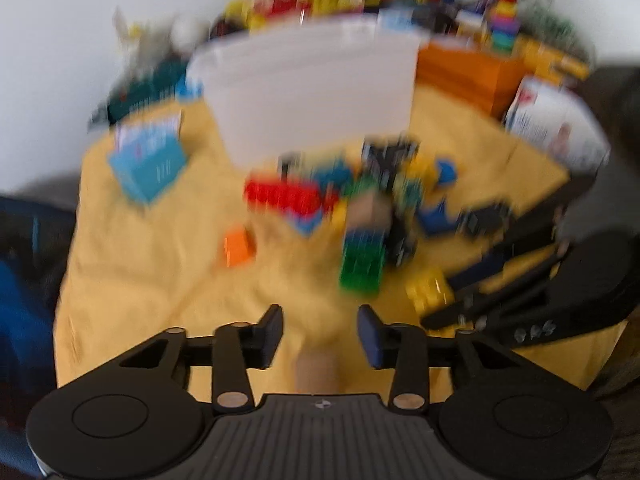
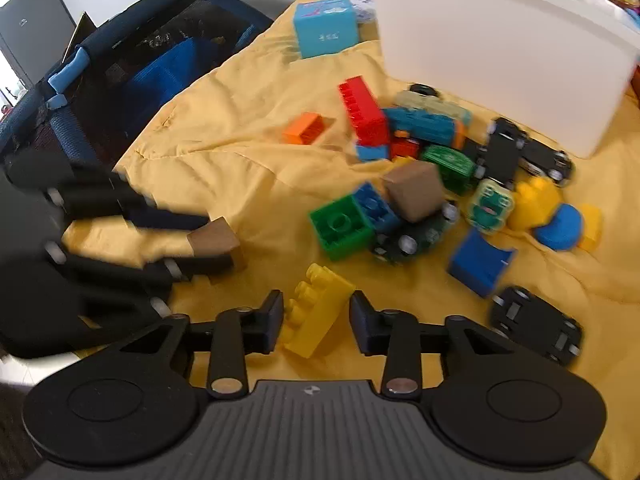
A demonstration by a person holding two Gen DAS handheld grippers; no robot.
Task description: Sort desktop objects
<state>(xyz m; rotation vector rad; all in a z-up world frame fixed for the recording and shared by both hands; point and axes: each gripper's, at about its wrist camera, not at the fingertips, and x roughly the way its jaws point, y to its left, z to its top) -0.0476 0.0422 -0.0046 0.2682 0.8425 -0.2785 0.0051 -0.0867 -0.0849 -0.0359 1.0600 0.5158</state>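
The right gripper (image 2: pixel 316 322) is straddling a yellow brick (image 2: pixel 318 318), jaws not visibly pressing; it should be squeezing the brick's flat sides. The left gripper (image 2: pixel 208 240), mid-left, is clasping a brown block (image 2: pixel 214 237).

Both wrist views angled down, close; share toy pile (image 2: pixel 420 184), bin (image 1: pixel 308 92).

A soft, creased yellow cloth (image 2: pixel 248 128) with a matt weave covers the surface. The yellow brick (image 2: pixel 316 322), green brick (image 2: pixel 340 226) and red brick (image 2: pixel 362 114) look like smooth, slightly glossy plastic. The white bin (image 2: pixel 500 56) is smooth, semi-matt plastic. The brown cube (image 2: pixel 416 194) seems to be matt cardboard, though blur leaves that unsure. The light blue box (image 2: pixel 325 28) looks like printed card. The right gripper (image 2: pixel 316 320) is matt black plastic with shiny metal pins and a ribbed grey body.
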